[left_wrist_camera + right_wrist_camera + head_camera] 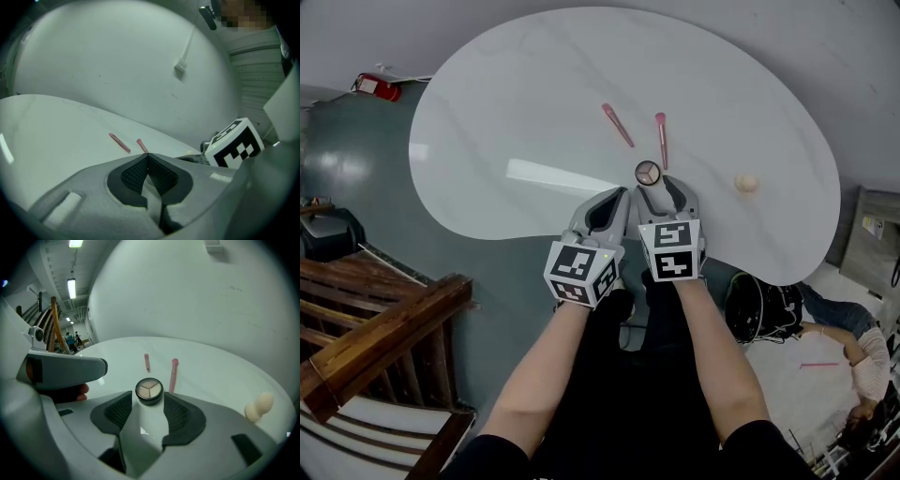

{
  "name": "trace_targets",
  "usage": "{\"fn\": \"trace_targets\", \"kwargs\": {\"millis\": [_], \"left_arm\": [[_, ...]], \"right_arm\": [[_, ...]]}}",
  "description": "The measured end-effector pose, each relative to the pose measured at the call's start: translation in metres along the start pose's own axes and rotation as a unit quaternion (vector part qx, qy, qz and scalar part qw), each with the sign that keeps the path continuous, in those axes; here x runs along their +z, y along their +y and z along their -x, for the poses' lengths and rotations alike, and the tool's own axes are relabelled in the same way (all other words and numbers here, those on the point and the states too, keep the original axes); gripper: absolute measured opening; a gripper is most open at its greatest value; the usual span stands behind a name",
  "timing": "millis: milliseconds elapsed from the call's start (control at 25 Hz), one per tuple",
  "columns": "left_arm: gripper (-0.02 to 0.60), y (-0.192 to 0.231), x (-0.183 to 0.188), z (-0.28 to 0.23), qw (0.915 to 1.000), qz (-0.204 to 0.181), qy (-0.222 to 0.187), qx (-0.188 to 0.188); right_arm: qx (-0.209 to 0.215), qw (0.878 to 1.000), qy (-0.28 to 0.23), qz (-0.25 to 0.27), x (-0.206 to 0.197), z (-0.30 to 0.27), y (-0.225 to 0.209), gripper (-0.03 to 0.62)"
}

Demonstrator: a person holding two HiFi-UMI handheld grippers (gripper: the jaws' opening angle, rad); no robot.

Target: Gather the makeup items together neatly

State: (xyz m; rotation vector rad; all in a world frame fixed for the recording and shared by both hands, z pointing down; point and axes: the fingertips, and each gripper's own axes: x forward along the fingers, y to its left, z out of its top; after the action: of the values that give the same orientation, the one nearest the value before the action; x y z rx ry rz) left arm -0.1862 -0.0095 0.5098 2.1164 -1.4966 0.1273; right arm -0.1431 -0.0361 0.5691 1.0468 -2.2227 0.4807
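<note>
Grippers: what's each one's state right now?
Left gripper: closed, nothing in it.
Right gripper: open; the round compact sits at its tips, not gripped.

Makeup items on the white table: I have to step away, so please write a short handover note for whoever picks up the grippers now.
Left gripper: shut, empty, at the near edge of the table.
Right gripper: open, with the round compact just at its jaw tips, not gripped.
Things: the pink brush lies just beyond the compact. The pink stick is left of the brush, apart from it. The beige sponge sits alone, off to the right.
Done: compact, brush and stick lie close together.
Left: probably fetch the sponge, then straighten the group.
</note>
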Motion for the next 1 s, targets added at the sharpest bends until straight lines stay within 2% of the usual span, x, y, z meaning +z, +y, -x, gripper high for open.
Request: {"fn": "trace_targets", "kwargs": {"millis": [160, 520, 1000], "left_arm": [[0.008, 0.001, -0.001, -0.003, 1.0000, 0.000, 0.000, -0.001], [0.008, 0.004, 0.000, -0.001, 1.0000, 0.001, -0.001, 0.000], [0.008, -0.014, 0.002, 0.008, 0.9999, -0.005, 0.006, -0.007]], "right_arm": [[-0.003, 1.000, 0.006, 0.004, 0.003, -0.007, 0.000, 0.233], [-0.015, 0.999, 0.041, 0.032, 0.006, -0.016, 0.000, 0.218], [0.001, 1.000, 0.005, 0.009, 0.011, 0.013, 0.002, 0.216]]}}
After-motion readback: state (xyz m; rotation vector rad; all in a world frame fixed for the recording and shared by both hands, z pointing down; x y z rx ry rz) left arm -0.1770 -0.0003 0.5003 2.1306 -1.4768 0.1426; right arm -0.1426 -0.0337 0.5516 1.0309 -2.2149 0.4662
